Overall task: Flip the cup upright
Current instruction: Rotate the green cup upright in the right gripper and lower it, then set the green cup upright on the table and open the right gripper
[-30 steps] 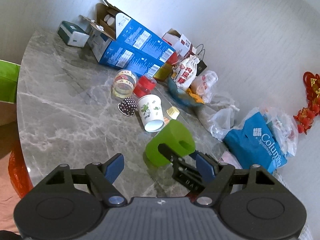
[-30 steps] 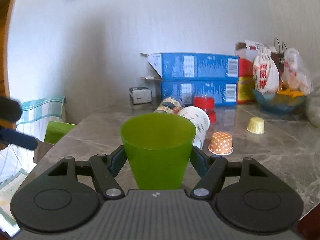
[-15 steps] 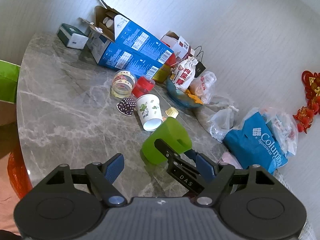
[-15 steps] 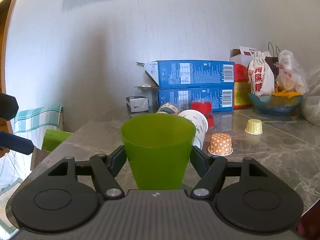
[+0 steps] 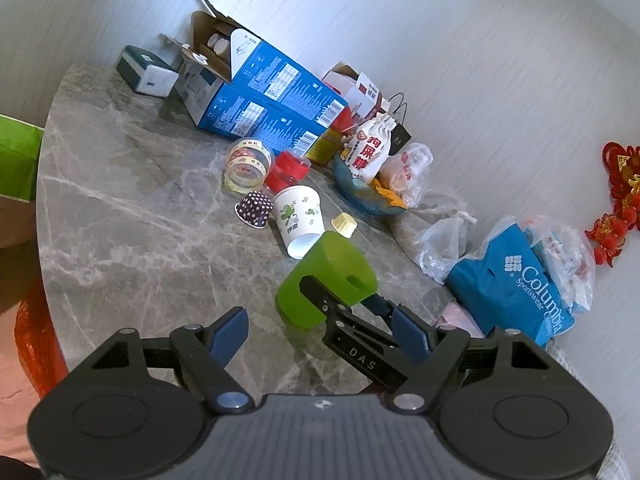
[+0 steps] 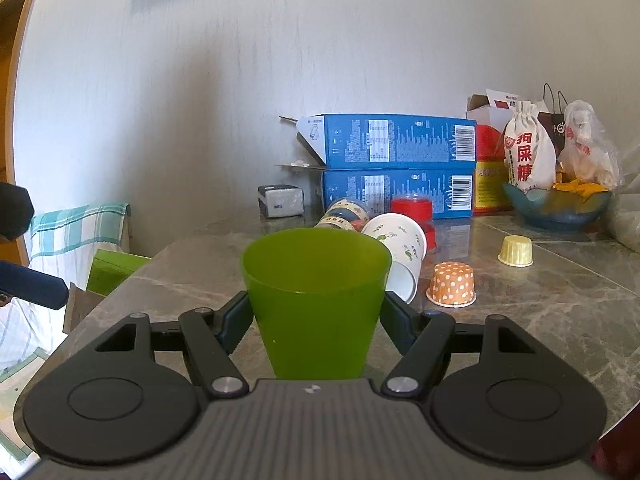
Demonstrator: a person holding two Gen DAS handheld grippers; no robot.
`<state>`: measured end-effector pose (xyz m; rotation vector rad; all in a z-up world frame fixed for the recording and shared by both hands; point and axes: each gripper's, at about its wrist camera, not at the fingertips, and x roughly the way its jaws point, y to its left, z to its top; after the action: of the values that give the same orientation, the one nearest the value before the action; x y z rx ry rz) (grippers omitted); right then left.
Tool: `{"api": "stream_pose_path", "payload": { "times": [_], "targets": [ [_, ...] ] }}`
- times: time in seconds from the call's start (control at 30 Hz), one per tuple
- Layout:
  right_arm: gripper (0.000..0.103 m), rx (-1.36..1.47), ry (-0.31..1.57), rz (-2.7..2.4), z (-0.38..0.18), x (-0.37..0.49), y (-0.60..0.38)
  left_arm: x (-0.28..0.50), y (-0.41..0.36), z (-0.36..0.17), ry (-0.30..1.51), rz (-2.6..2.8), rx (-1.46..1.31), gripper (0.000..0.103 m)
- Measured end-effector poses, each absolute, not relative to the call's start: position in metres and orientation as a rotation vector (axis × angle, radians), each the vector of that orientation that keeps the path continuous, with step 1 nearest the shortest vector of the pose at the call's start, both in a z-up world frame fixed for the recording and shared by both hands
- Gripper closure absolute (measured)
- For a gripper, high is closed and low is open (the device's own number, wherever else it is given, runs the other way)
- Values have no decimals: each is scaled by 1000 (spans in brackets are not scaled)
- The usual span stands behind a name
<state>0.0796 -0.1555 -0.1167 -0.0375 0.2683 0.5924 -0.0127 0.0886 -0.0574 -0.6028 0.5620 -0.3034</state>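
Right tongs (image 6: 316, 312) still clamping green cup (image 6: 316, 296)

The right gripper (image 6: 316, 316) fills the bottom of its own wrist view, level, its blue-padded fingers (image 6: 234, 322) pressed against both sides of the green cup (image 6: 314, 300), which sits upright between them. In the left wrist view the left gripper (image 5: 320, 334) spans the lower frame, fingers spread wide with nothing between them, angled downward.

Blue bag (image 5: 516, 292): "Columbia Sportswear"; tongs (image 5: 362, 356): probably "DAS".
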Motion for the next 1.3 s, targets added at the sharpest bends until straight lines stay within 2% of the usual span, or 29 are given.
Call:
{"api": "stream_pose_path", "payload": {
  "times": [0.1,0.2,0.27,0.33,0.77,0.8,0.83,0.9,1.1,1.3],
  "targets": [
    [30,-49,275,603,-115,80,-152,-13,88,-59,567,-299,-604,22],
    [19,-52,271,609,-115,79,-151,-13,88,-59,568,-294,-597,22],
    [15,-50,262,610,-113,78,-153,-13,87,-58,564,-289,-584,22],
    [4,-44,242,611,-109,74,-156,-12,86,-59,565,-285,-580,21],
    [1,13,240,654,-97,62,-164,-17,89,-61,552,-260,-566,21],
    [1,36,245,653,-91,57,-170,-21,86,-57,540,-244,-528,19],
    [1,54,247,651,-85,53,-176,-23,81,-52,528,-220,-480,10],
    [1,79,278,622,-69,45,-188,-25,70,-40,529,-163,-385,2],
    [1,2,499,379,-24,39,-206,-27,46,-4,509,-124,-235,2],
    [1,19,531,358,-2,20,-229,-47,30,23,457,-144,-186,2]
  ]
}}
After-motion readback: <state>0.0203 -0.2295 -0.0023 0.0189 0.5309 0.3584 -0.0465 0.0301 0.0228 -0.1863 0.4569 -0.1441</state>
